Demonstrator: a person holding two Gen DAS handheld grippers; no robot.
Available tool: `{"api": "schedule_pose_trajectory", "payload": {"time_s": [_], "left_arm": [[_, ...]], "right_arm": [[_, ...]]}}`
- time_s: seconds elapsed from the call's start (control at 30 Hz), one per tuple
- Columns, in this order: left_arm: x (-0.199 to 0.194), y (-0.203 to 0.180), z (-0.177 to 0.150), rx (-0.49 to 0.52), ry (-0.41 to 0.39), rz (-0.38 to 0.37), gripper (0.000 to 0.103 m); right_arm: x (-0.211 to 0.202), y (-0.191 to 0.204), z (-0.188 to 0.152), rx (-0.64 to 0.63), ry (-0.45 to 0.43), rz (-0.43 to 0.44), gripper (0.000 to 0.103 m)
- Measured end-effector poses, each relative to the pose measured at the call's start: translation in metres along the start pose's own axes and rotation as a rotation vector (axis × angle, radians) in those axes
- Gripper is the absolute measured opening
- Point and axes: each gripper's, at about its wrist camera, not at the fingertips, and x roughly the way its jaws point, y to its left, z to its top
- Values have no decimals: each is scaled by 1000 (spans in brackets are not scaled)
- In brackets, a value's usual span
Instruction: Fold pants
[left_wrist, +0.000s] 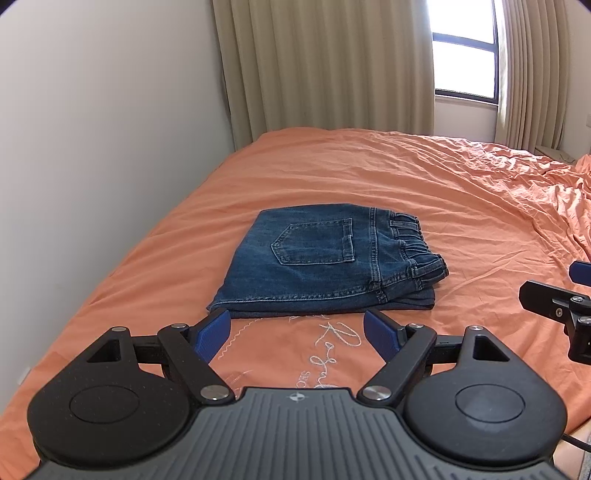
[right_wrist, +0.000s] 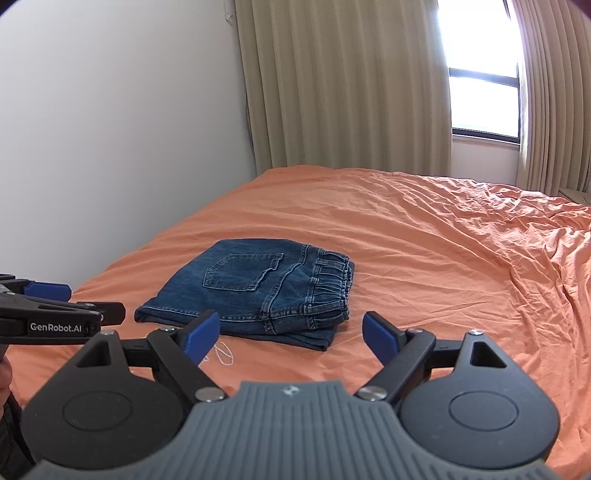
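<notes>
Left gripper fills the bottom of the left wrist view: grey ribbed body, two black round housings, black linkage arms, blue pads at the tips. Its fingers are spread wide with nothing between them; bare sheet and a patch of pale embroidered lettering show in the gap. The left pad tip sits just beside the near left corner of the pants; contact cannot be confirmed.

Pants: dark blue denim, folded into a compact, roughly square stack lying flat on the orange bedsheet. Back pocket faces up. Elastic gathered waistband with belt loops is on the right side of the stack; lower layers peek out at the near right corner.

Right wrist view: right gripper likewise splayed apart and empty, hanging near the sheet on the near side of the pants, not touching them. The left gripper shows side-on at the left edge, with white "GenRobot.AI" lettering on its black arm. A sliver of a hand appears at the far left edge.

Sheet is smooth around the stack, heavily rumpled toward the right. White wall on the left, beige curtains behind the bed, bright window between curtain panels.
</notes>
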Motion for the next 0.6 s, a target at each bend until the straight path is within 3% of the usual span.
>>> {"api": "schedule_pose_trajectory", "payload": {"time_s": [0.6], "left_arm": [[-2, -2, 0, 17, -2, -9, 96]], "right_arm": [[-3, -1, 0, 5, 7, -8, 81]]}}
